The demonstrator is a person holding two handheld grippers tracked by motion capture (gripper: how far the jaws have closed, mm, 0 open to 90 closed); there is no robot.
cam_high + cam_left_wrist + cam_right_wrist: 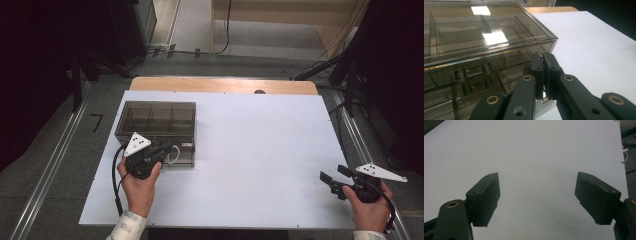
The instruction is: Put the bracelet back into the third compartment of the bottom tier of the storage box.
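A smoky transparent compartment box with its lid down stands at the left of the white table. My left gripper is at the box's front wall near its right corner. In the left gripper view the box is close ahead and my left gripper has its pads pressed together against that wall. A thin pale sliver shows low between the pads; I cannot tell whether it is gripped. My right gripper rests near the table's front right corner. Its jaws stand wide open over bare table in the right gripper view.
Two small clips sit on the box's front wall left of my jaws. A wooden strip runs along the table's far edge. Dark stands and cables flank the table on the floor.
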